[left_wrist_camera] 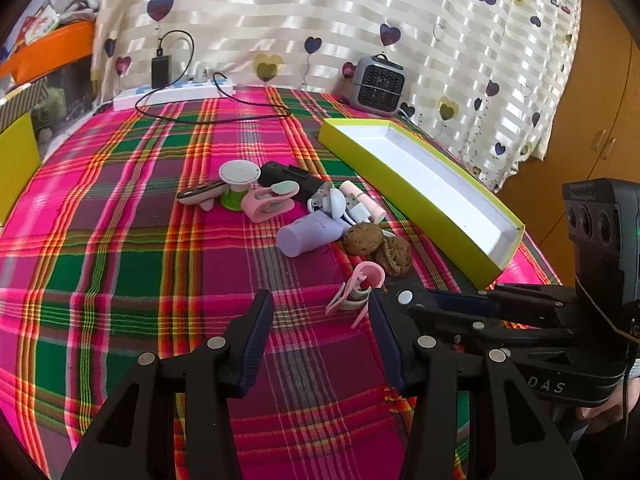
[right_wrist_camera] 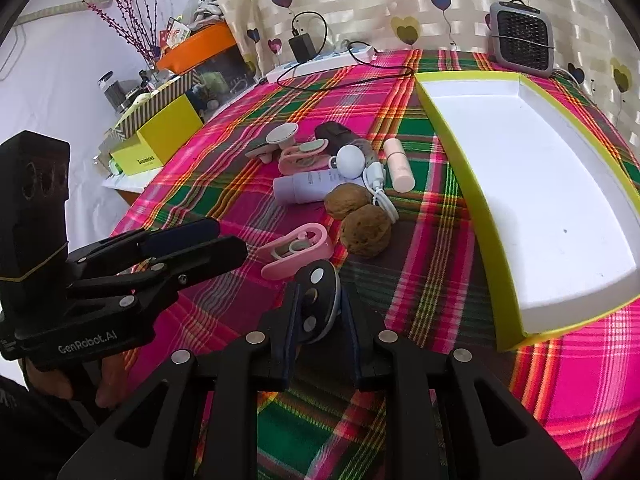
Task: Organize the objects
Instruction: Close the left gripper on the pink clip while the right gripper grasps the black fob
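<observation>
A pile of small objects lies mid-table: a pink clip (left_wrist_camera: 356, 288) (right_wrist_camera: 296, 250), two walnuts (left_wrist_camera: 363, 239) (right_wrist_camera: 365, 230), a lilac bottle (left_wrist_camera: 308, 234) (right_wrist_camera: 308, 188), a pink tube (right_wrist_camera: 398, 164), a white round gadget (right_wrist_camera: 351, 161), a second pink clip (left_wrist_camera: 266, 200) and a black case (left_wrist_camera: 288, 176). An empty yellow-green tray (left_wrist_camera: 500, 268) (right_wrist_camera: 452, 148) lies to the right. My left gripper (left_wrist_camera: 320, 320) is open and empty, just in front of the pink clip. My right gripper (right_wrist_camera: 320, 312) is shut on a dark round object with silver dots (right_wrist_camera: 318, 300).
A grey mini heater (left_wrist_camera: 378, 84) (right_wrist_camera: 522, 38) and a white power strip (left_wrist_camera: 172, 94) with a black charger and cable stand at the table's far edge. Yellow boxes (right_wrist_camera: 160, 136) and clutter sit off the table's left side. A curtain hangs behind.
</observation>
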`<state>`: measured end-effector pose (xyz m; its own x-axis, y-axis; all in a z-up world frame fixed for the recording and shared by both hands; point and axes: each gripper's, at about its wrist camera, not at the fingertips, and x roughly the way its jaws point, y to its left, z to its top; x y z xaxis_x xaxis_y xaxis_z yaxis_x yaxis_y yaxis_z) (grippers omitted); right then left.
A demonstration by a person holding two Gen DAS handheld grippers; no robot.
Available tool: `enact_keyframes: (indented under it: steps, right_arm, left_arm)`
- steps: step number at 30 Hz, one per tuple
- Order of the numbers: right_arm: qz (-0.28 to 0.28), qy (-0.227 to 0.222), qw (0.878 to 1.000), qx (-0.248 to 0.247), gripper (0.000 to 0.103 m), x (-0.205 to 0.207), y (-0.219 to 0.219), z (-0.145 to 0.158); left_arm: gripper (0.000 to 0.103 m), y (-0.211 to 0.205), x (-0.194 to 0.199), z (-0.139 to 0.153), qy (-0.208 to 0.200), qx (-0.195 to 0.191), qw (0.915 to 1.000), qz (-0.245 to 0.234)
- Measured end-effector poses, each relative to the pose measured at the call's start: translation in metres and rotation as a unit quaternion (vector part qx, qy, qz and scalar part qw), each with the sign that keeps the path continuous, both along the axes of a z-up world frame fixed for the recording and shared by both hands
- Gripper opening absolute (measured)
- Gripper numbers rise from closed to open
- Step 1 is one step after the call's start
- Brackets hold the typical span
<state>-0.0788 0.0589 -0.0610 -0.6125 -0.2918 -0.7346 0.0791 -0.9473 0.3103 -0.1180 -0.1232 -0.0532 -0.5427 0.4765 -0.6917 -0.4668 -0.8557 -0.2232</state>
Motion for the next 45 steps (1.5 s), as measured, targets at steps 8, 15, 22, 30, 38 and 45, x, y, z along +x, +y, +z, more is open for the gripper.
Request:
enact_keyframes:
  steps: [8,15,22,30,38,45]
  right_arm:
    - [0.016,-0.006,1.000,0.011,0.040,-0.003,-0.006,-0.001]
    - [0.024,0.002,0.999,0.036,0.026,0.002,-0.006,0.001]
    - [0.019,0.017,0.998,0.054,0.023,0.007,-0.001,0.007]
    - [0.004,0.030,0.998,0.063,0.023,0.016,0.010,0.014]
    - [-0.003,0.037,0.998,0.056,0.023,0.021,0.018,0.016]
    - [-0.007,0.042,0.998,0.050,0.023,0.023,0.023,0.017]
  left_arm:
    - [0.048,0.006,-0.006,-0.005,-0.011,-0.001,0.9999,-0.011]
    - [0.048,0.010,-0.006,-0.008,-0.013,-0.001,0.9997,-0.019]
    - [0.048,0.018,-0.008,-0.008,-0.005,-0.011,0.9996,-0.027]
    - [0.048,0.029,-0.011,-0.010,-0.011,-0.024,0.9985,-0.047]
    - [0.048,0.042,-0.010,-0.015,-0.018,-0.046,0.9974,-0.053]
    - [0.035,0.046,-0.009,-0.015,-0.007,-0.074,0.9965,-0.038]
